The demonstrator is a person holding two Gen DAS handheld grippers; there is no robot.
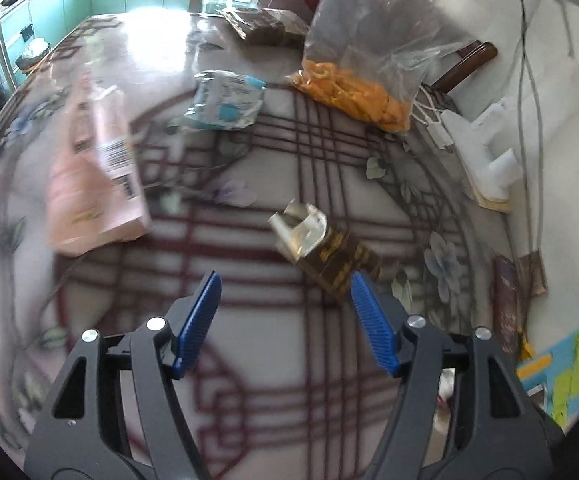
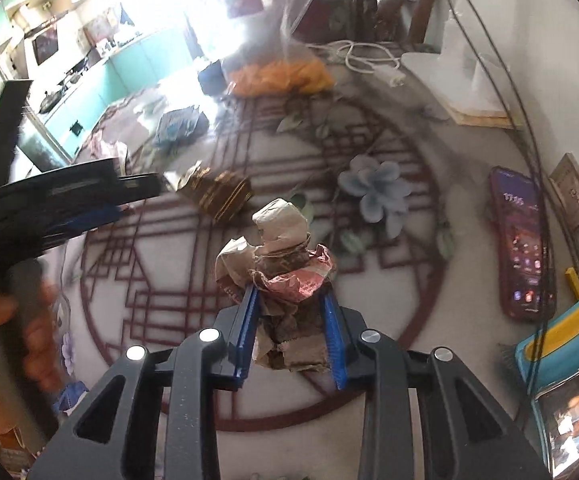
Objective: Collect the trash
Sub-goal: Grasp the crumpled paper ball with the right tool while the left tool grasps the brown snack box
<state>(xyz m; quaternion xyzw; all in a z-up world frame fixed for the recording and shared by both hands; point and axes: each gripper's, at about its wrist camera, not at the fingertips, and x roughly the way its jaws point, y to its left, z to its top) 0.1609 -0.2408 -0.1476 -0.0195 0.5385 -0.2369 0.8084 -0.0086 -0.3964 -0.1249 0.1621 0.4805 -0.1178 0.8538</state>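
**Open jaws above a gold wrapper on the patterned surface**

The left gripper (image 1: pixel 285 300) points down at the surface (image 1: pixel 249 360), which bears dark red lattice lines and pale flowers. Its blue pads (image 1: pixel 205 304) stand apart with nothing between them. A crumpled gold and silver wrapper (image 1: pixel 325 248) lies just beyond the right-hand pad. Farther off to the left sits a pink packet (image 1: pixel 93 168) with a barcode label, blurred. Beyond the middle lies a white and blue packet (image 1: pixel 227 100), and near it a clear plastic bag (image 1: pixel 369 48) holding orange pieces. White foam blocks (image 1: pixel 489 148) rest at the right edge.
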